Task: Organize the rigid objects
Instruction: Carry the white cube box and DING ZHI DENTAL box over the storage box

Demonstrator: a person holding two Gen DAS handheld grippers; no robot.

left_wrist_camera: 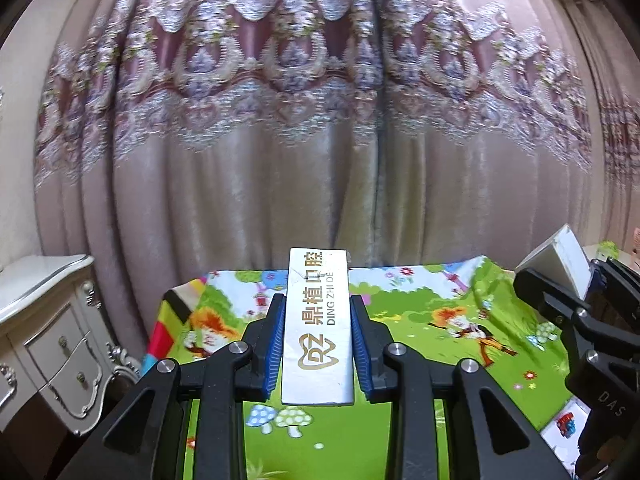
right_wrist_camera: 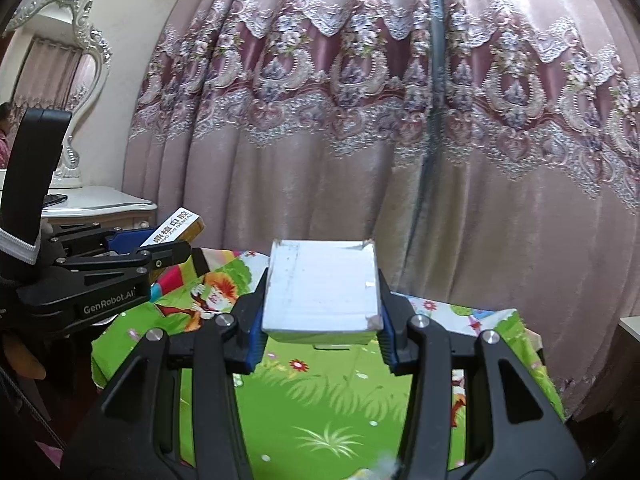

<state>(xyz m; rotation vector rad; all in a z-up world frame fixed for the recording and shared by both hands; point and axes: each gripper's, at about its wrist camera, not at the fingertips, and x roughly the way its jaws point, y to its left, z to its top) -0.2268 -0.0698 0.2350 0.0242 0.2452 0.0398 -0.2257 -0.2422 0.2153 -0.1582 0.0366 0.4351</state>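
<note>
My left gripper (left_wrist_camera: 318, 312) is shut on a long narrow white box (left_wrist_camera: 318, 332) with gold lettering, held above the table covered with a green cartoon cloth (left_wrist_camera: 420, 312). The same box (right_wrist_camera: 174, 230) and the left gripper (right_wrist_camera: 160, 254) show at the left of the right wrist view. My right gripper (right_wrist_camera: 320, 300) is shut on a wide plain white box (right_wrist_camera: 322, 292), held above the cloth (right_wrist_camera: 320, 400). In the left wrist view the right gripper (left_wrist_camera: 560, 280) with its white box (left_wrist_camera: 558, 256) shows at the right edge.
A pink embroidered curtain (left_wrist_camera: 320, 120) hangs close behind the table. A white ornate dresser with drawers (left_wrist_camera: 52, 320) stands to the left, with a mirror (right_wrist_camera: 60, 60) on top.
</note>
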